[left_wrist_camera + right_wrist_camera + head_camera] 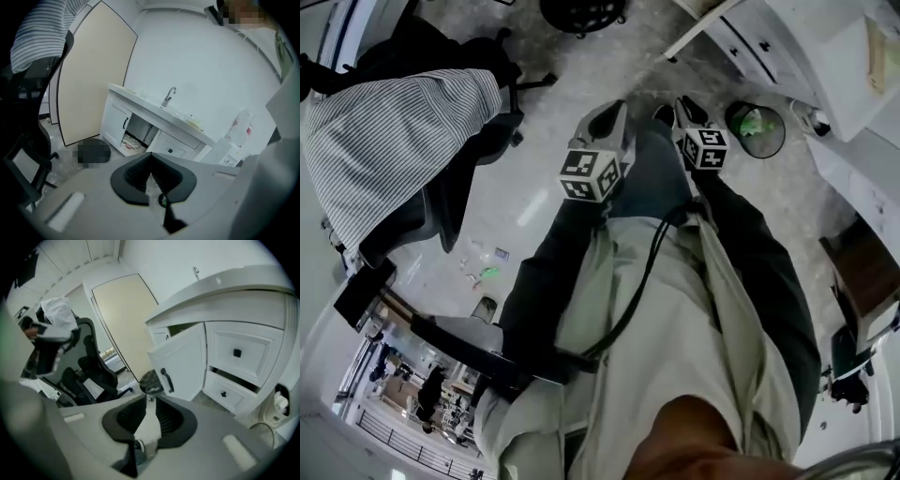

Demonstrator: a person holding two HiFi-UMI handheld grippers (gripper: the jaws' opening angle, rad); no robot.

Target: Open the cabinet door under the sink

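The white sink cabinet (154,126) stands far ahead in the left gripper view, its middle bay a dark opening (138,129) under the faucet (168,96). In the right gripper view the cabinet door (185,357) is swung out wide, its black handle (166,379) just beyond my jaws. My right gripper (149,400) is open with nothing between its pads and is not touching the door. My left gripper (150,157) is shut and empty. In the head view both grippers, left (609,117) and right (684,105), hover over the floor in front of the person's legs.
Two drawers with black knobs (236,352) sit right of the open door. A small bin with green contents (757,128) stands by the cabinet. An office chair draped in striped cloth (394,141) is at the left. A dark round object (151,379) is on the floor.
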